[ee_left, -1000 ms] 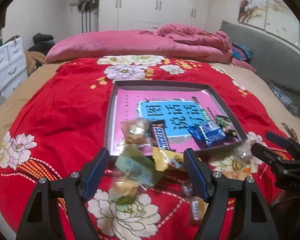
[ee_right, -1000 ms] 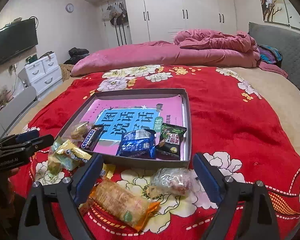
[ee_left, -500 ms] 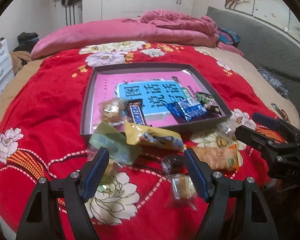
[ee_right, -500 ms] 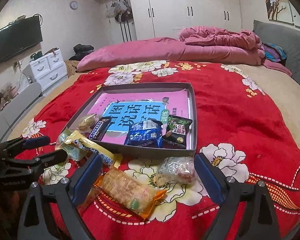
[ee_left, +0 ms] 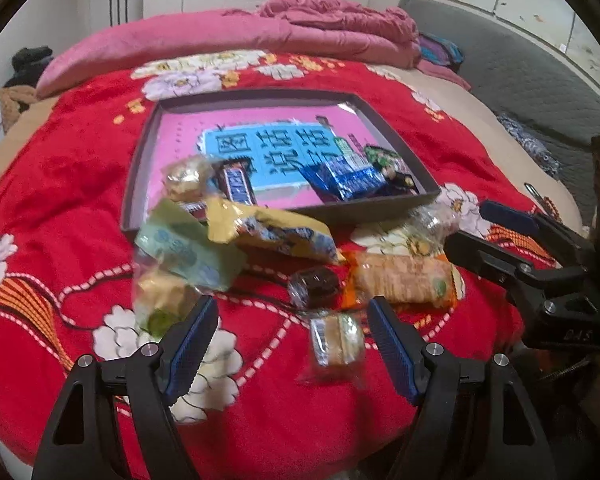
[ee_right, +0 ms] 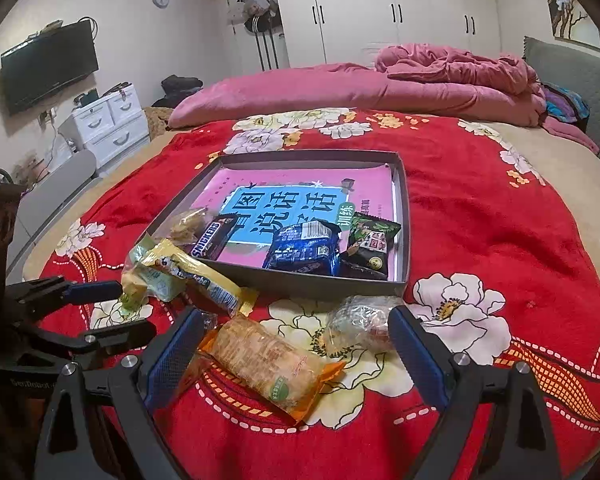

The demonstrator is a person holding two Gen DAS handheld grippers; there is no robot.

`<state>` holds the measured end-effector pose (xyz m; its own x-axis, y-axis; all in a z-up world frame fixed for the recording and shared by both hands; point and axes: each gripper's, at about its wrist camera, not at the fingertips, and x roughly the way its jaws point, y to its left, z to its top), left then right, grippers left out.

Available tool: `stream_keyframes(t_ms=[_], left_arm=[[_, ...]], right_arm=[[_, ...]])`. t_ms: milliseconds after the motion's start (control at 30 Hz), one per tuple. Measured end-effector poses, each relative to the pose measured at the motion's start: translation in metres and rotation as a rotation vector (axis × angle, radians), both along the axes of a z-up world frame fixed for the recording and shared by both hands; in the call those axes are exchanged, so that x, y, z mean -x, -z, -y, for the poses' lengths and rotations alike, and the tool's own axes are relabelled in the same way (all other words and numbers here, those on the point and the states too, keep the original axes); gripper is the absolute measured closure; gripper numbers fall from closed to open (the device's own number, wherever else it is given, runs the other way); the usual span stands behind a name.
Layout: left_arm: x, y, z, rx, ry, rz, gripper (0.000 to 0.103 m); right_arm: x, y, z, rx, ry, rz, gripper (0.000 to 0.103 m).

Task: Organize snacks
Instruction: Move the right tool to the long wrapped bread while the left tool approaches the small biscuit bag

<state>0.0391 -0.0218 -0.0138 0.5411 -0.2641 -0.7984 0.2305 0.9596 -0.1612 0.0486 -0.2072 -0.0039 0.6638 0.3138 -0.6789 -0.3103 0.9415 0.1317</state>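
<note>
Snacks gathered at near edge of bed, on red blanket (ee_right: 480,208) — some already laid in grey tray (ee_right: 402,216) toward bed's middle. Left tongs (ee_left: 290,334) held wide apart, empty, above small wrapped cake (ee_left: 336,340). Right tongs (ee_right: 292,354) likewise spread, nothing gripped, straddling orange cracker pack (ee_right: 268,364) — judged next pick. Yellow bar (ee_right: 198,272) propped on tray's near rim, awaiting transfer.

One grey tray (ee_right: 403,216) holds four snack packets; seven more lie on the red blanket (ee_right: 480,216).
</note>
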Motion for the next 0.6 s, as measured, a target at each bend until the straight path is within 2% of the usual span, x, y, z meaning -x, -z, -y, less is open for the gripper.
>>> stream_keyframes(t_ms=[267,400,600], left_arm=[[0.005,0.011,0.017,-0.04,0.063,-0.04,0.025],[0.005,0.016,0.021,-0.027,0.087,-0.075,0.025],[0.004,0.024,0.03,-0.067,0.106,-0.097,0.025]], right_arm=[[0.002,0.006,-0.002,0.025,-0.036,-0.02,0.009],[0.002,0.007,-0.004,0.036,-0.052,-0.025,0.009],[0.001,0.007,-0.004,0.044,-0.066,-0.028,0.009]])
